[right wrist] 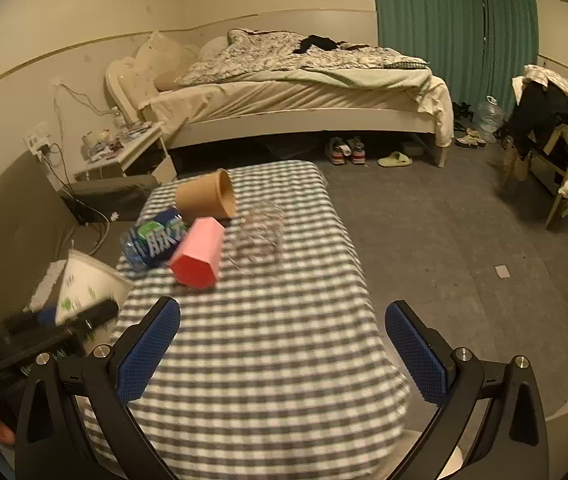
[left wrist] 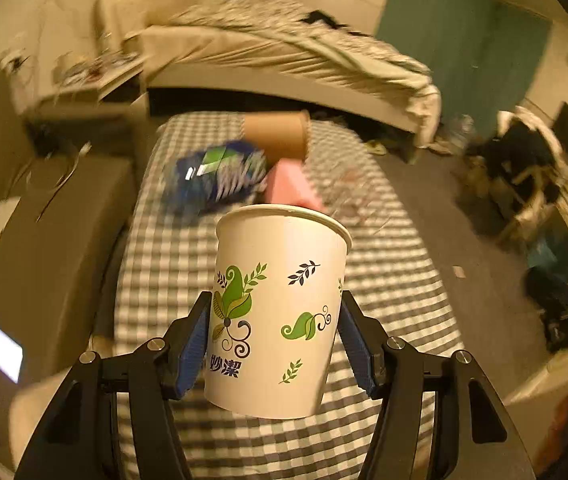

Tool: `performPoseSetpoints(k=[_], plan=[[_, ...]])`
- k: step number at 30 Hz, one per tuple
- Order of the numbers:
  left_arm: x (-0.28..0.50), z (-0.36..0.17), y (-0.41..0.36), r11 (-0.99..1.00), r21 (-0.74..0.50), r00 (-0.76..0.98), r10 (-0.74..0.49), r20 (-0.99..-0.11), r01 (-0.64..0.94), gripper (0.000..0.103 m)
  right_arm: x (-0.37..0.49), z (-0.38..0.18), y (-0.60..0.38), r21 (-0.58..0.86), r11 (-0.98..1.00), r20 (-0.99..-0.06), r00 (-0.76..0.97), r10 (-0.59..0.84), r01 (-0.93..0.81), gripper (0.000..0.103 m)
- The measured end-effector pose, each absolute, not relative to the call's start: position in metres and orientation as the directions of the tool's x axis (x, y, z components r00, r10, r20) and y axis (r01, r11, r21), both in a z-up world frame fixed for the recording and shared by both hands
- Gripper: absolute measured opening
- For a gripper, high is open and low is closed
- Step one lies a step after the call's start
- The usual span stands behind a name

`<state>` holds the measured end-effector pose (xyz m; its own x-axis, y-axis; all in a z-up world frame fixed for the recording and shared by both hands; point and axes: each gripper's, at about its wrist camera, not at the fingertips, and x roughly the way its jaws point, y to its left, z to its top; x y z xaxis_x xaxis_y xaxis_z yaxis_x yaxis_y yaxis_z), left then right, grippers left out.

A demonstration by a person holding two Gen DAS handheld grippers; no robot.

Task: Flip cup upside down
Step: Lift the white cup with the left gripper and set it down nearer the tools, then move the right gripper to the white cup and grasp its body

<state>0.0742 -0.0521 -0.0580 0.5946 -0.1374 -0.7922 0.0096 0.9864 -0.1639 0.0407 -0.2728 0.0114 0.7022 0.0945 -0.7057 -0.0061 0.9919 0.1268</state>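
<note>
My left gripper (left wrist: 273, 336) is shut on a white paper cup (left wrist: 279, 308) with green leaf prints, mouth up and tilted slightly, held above the checked tablecloth (left wrist: 396, 292). In the right wrist view the same cup (right wrist: 87, 284) shows at the left beside the table edge, held by the left gripper's dark fingers (right wrist: 95, 312). My right gripper (right wrist: 281, 344) is open and empty over the near part of the checked table (right wrist: 267, 360).
On the table lie a brown paper cup (right wrist: 205, 200) on its side, a pink cup (right wrist: 197, 254) on its side, a blue wrapped pack (right wrist: 153, 240) and a clear glass (right wrist: 259, 236). Behind stand a bed (right wrist: 292, 96), a nightstand (right wrist: 123, 156) and a chair (right wrist: 556, 136) with clothes.
</note>
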Motion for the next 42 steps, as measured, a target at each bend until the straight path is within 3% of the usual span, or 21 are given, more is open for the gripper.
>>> performPoseSetpoints(k=[20,22,24,27,34,42], plan=[[0.081,-0.133,-0.109,0.988,-0.129,0.528,-0.152,-0.836,0.081,0.066,0.040,-0.034,-0.311,0.186,0.980,-0.755,0.648,0.095,0.072,0.103],[0.080,-0.134,-0.110,0.987,-0.132,0.516,-0.158,-0.842,0.086,0.070,0.041,-0.034,-0.313,0.185,0.980,-0.755,0.649,0.092,0.077,0.103],[0.078,-0.135,-0.110,0.989,-0.117,0.503,-0.147,-0.852,0.090,0.083,0.040,-0.032,-0.313,0.183,0.980,-0.752,0.654,0.087,0.079,0.103],[0.072,-0.132,-0.111,0.991,-0.087,0.491,-0.127,-0.862,0.103,0.089,0.038,-0.028,-0.314,0.177,0.981,-0.749,0.658,0.079,0.084,0.103],[0.040,-0.109,-0.101,0.983,-0.103,0.499,-0.166,-0.851,0.150,0.091,0.027,-0.005,-0.310,0.155,0.984,-0.718,0.694,0.052,0.087,0.103],[0.002,-0.055,-0.054,0.988,-0.068,0.642,-0.140,-0.754,0.136,0.100,0.011,0.026,-0.286,0.127,0.989,-0.669,0.742,0.034,0.070,0.103]])
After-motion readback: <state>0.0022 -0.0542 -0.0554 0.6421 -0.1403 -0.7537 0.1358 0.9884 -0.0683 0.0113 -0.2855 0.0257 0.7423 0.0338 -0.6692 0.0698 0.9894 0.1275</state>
